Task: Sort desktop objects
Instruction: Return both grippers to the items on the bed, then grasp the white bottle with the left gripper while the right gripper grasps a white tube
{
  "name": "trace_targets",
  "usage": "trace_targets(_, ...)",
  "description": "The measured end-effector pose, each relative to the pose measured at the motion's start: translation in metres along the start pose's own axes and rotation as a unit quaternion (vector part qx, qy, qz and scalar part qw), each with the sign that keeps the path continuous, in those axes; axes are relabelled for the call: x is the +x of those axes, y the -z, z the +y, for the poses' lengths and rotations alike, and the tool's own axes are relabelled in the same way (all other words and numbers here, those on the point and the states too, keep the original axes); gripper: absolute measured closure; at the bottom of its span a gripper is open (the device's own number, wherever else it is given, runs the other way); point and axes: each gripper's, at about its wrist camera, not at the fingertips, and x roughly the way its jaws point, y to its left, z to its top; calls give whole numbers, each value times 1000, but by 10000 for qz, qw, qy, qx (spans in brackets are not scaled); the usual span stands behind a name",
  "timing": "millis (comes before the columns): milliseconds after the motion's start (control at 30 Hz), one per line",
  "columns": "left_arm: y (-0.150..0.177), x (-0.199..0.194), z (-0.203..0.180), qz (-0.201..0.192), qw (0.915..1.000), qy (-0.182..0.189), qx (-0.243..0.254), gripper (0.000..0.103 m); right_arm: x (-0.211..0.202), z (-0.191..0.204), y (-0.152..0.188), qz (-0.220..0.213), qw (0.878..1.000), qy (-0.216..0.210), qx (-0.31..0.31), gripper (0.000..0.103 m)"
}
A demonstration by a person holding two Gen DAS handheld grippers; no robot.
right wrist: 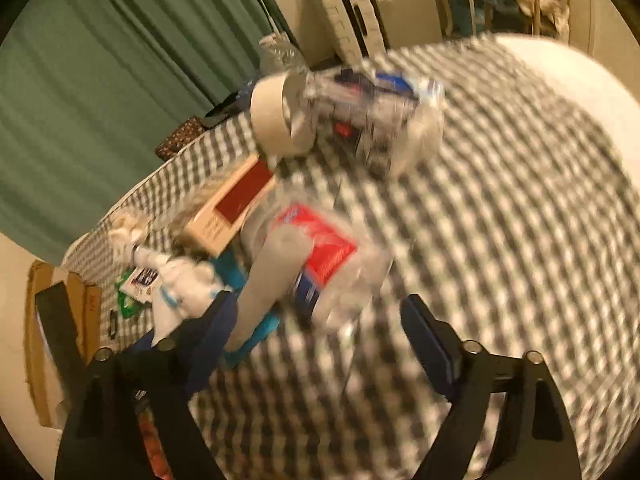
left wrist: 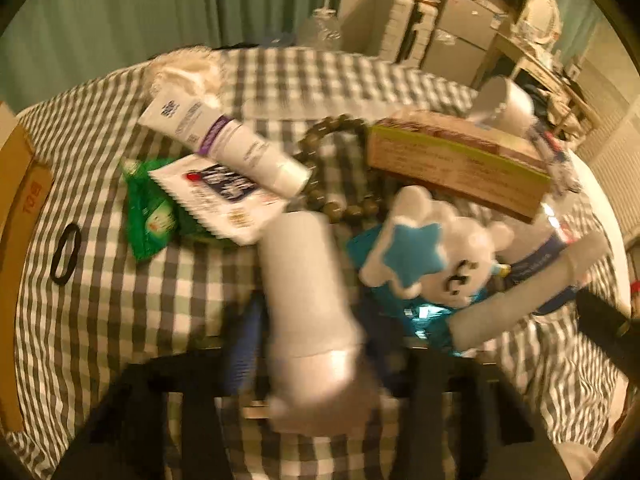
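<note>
My left gripper [left wrist: 308, 336] is shut on a white bottle [left wrist: 308, 292], held above the checked tablecloth [left wrist: 120, 300]; the view is blurred. Behind it lie a white tube with a purple band [left wrist: 228, 144], a white sachet [left wrist: 220, 196] on a green packet [left wrist: 150, 216], a bead bracelet [left wrist: 332, 168], a cardboard box [left wrist: 456, 160] and a white plush with a blue star [left wrist: 432, 256]. My right gripper [right wrist: 324, 336] is open and empty above the cloth, near a clear packet with a red and blue label [right wrist: 324, 264] and a grey stick [right wrist: 272, 280].
A black hair tie [left wrist: 66, 256] lies left on the cloth. A brown carton [left wrist: 16, 216] stands at the left edge. A tape roll [right wrist: 276, 120] and a crumpled plastic bag [right wrist: 380, 108] sit at the far side. Green curtains [right wrist: 100, 80] and shelves are behind.
</note>
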Motion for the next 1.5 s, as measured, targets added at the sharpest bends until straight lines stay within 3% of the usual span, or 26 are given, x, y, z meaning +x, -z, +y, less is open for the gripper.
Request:
trace_targets(100, 4, -3, -1, -22, 10000, 47, 32, 60, 14, 11, 10, 354, 9992, -202, -42, 29)
trace_targets(267, 14, -12, 14, -66, 9999, 41, -154, 60, 29, 27, 5, 322, 9987, -388, -43, 29)
trace_targets(467, 14, -18, 30, -54, 9994, 11, -328, 60, 54, 24, -4, 390, 9986, -344, 134, 78)
trace_targets(533, 16, -23, 35, -105, 9994, -23, -329, 60, 51, 25, -2, 378, 9982, -448, 96, 84)
trace_targets(800, 14, -56, 53, -340, 9982, -99, -486, 60, 3, 51, 16, -92, 9974, -421, -572, 94)
trace_targets(1033, 16, -103, 64, -673, 9960, -120, -575, 60, -39, 74, 34, -363, 9941, -477, -908, 95)
trace_targets(1167, 22, -116, 67, -801, 9947, -146, -621, 60, -34, 60, 41, -277, 9957, -168, -873, 92)
trace_targets(1267, 24, -113, 68, -773, 9945, -175, -688, 60, -12, 49, 43, -66, 9967, 69, -808, 84)
trace_targets(1433, 24, -94, 72, -593, 9953, -243, -726, 60, 17, 45, 39, 239, 9967, 139, -766, 60)
trace_targets(1500, 23, -84, 73, -522, 9957, -249, -721, 60, 29, 46, 35, 310, 9956, 196, -866, 57)
